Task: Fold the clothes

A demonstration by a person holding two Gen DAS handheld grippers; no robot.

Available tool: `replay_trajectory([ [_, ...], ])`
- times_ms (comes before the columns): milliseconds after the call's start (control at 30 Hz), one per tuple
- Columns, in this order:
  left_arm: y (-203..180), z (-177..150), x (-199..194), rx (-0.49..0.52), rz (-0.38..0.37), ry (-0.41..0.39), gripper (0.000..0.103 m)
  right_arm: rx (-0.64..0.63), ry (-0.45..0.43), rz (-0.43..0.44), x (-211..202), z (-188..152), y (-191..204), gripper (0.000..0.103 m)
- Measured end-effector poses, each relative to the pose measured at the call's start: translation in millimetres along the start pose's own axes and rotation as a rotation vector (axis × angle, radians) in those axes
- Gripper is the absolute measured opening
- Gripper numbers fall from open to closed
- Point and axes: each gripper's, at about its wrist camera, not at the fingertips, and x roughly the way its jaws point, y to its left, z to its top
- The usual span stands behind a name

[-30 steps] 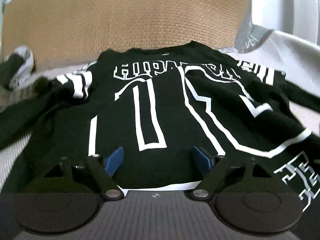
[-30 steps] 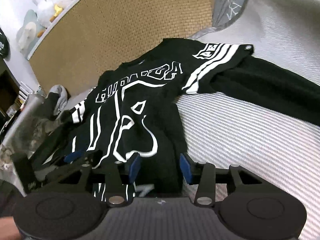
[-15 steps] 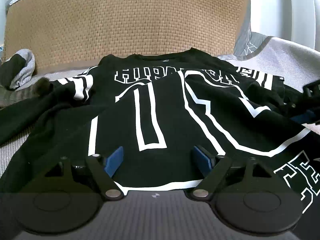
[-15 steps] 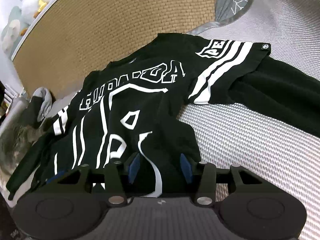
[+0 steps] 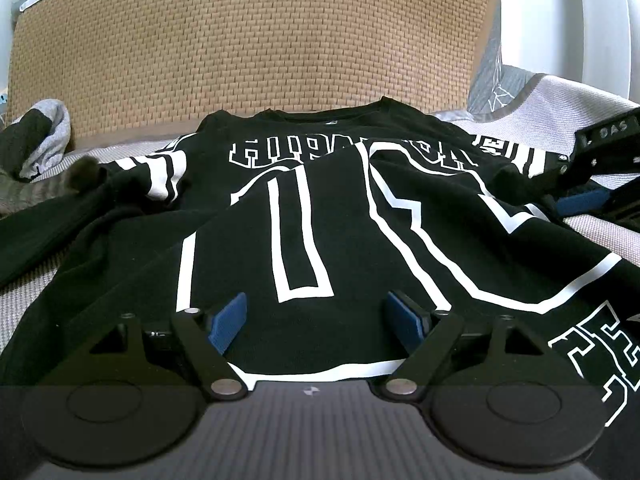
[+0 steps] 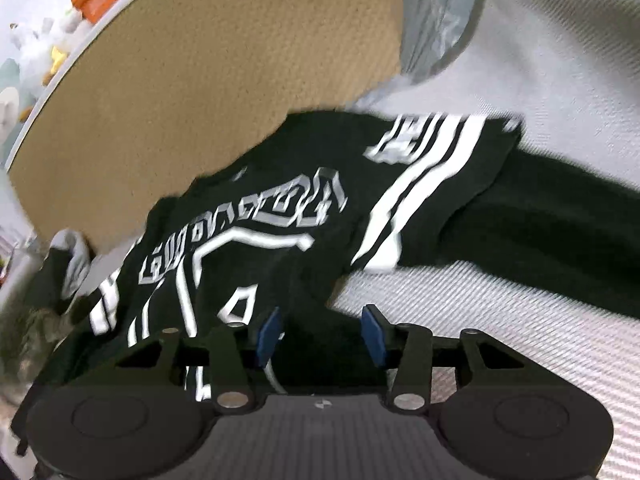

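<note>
Right gripper (image 6: pixel 322 334) shifted up the jersey (image 5: pixel 320 216), fabric edge between fingers (spread)

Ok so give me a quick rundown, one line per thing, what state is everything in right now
black jersey: spread flat on the bed, print up, not folded yet.
right sleeve: stretched out sideways on the cover.
left gripper: jaws open over the hem, nothing held.
right gripper: jaws open at the jersey's side edge, nothing pinched.
grey garment: crumpled by the headboard.
</note>
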Motion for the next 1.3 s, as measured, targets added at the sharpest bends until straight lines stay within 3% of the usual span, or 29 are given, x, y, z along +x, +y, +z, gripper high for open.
replay_trajectory([
  [67,0.1,-0.1,0.1,-0.001,0.0,0.0,0.08,-0.045,0.012,-0.022,6.5,-2.0,5.1,0.047],
  [100,0.1,-0.2,0.1,-0.001,0.0,-0.001,0.08,-0.072,0.009,-0.026,8.6,-3.6,8.0,0.032],
  [200,0.0,-0.4,0.4,0.0,-0.001,-0.001,0.08,-0.127,0.012,-0.057,12.3,-7.0,12.3,0.016],
  [367,-0.1,-0.6,0.5,-0.001,-0.002,-0.002,0.08,-0.065,-0.077,-0.12,-7.1,-1.6,-5.6,0.011],
  [433,-0.4,-0.5,0.5,0.0,-0.002,-0.002,0.08,-0.029,-0.123,-0.143,-18.6,3.6,-18.5,0.011],
  [600,-0.5,-0.5,0.5,0.001,-0.002,-0.003,0.08,-0.013,-0.082,-0.116,-25.1,10.0,-37.4,0.012],
  [733,-0.7,0.0,0.3,0.001,-0.001,-0.003,0.08,0.032,-0.082,-0.074,-27.5,8.1,-45.0,0.021],
  [800,-0.9,0.0,0.3,0.001,-0.001,-0.004,0.08,0.054,-0.121,-0.024,-35.0,7.8,-51.5,0.028],
  [900,-2.0,-0.5,0.3,0.004,0.003,-0.007,0.08,0.073,-0.241,-0.063,-51.2,10.3,-58.2,0.035],
  [1000,-3.3,-0.6,-0.1,0.009,0.009,-0.008,0.08,0.158,-0.229,-0.04,-47.7,18.3,-73.5,0.035],
  [1300,-3.6,-0.8,-0.6,0.011,0.011,-0.013,0.08,0.241,-0.15,0.038,-4.9,33.2,-80.1,0.041],
])
